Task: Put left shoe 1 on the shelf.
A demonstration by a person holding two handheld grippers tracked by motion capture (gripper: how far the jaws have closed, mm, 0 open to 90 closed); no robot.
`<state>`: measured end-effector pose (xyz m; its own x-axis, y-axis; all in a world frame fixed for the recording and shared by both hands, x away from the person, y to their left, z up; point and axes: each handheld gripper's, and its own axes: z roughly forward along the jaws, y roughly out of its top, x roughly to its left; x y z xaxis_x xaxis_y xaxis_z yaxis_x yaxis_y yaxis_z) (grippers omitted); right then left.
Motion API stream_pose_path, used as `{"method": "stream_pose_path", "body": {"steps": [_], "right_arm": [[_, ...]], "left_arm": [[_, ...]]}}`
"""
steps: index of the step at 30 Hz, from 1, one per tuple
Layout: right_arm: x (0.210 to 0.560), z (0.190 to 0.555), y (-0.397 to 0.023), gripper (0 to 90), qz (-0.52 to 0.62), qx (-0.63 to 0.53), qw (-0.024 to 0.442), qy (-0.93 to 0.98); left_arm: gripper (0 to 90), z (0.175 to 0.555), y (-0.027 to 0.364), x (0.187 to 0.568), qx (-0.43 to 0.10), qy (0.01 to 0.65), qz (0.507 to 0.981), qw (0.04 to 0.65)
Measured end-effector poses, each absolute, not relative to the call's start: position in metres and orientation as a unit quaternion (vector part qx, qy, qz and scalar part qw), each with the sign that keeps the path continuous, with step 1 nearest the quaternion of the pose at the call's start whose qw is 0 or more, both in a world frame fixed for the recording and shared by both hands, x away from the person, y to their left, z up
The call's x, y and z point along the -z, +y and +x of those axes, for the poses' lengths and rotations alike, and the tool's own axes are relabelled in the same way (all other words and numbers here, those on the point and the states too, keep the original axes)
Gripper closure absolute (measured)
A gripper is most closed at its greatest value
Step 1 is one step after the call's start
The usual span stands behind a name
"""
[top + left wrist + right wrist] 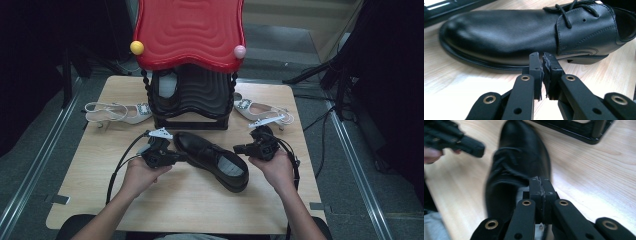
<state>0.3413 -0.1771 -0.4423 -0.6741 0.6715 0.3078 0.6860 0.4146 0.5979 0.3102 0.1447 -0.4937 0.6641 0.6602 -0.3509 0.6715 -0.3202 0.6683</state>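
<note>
A black lace-up shoe [212, 159] lies on the wooden table [190, 205], toe toward the rack and heel toward the person. My left gripper [184, 157] points at its left side near the toe. In the left gripper view the shoe [506, 32] lies just beyond my left gripper [541, 56], whose jaws are shut to a thin slit with nothing between them. My right gripper [236, 148] points in from the right by the shoe's opening. In the right gripper view my right gripper [540, 180] is shut and empty over the shoe [521, 157], with the left gripper [461, 142] at the upper left.
A shoe rack [190, 30] with a red wavy top and black shelves stands at the table's back, with a dark shoe [167, 89] on its lower shelf. One white sandal [117, 112] lies left of the rack and another [260, 112] right of it.
</note>
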Motion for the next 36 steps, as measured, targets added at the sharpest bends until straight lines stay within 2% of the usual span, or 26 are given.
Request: {"method": "stream_pose_path", "body": {"steps": [5, 9, 24, 29, 36], "right_arm": [[0.459, 0.353, -0.173, 90.0, -0.404, 0.343, -0.002, -0.848], [0.465, 0.354, -0.173, 90.0, -0.414, 0.342, 0.006, -0.844], [0.467, 0.331, -0.17, 90.0, -0.428, 0.345, -0.008, -0.835], [0.468, 0.323, -0.173, 90.0, -0.45, 0.348, 0.007, -0.822], [0.469, 0.309, -0.172, 90.0, -0.451, 0.347, 0.001, -0.822]], "left_arm": [[86.5, 0.308, 0.136, 0.499, 0.004, 0.406, 0.815, 0.414], [86.3, 0.308, 0.13, 0.503, 0.005, 0.402, 0.819, 0.409], [86.9, 0.311, 0.121, 0.508, 0.014, 0.411, 0.811, 0.416], [87.2, 0.316, 0.118, 0.508, 0.013, 0.413, 0.809, 0.417], [86.9, 0.325, 0.115, 0.51, 0.025, 0.417, 0.806, 0.419]]}}
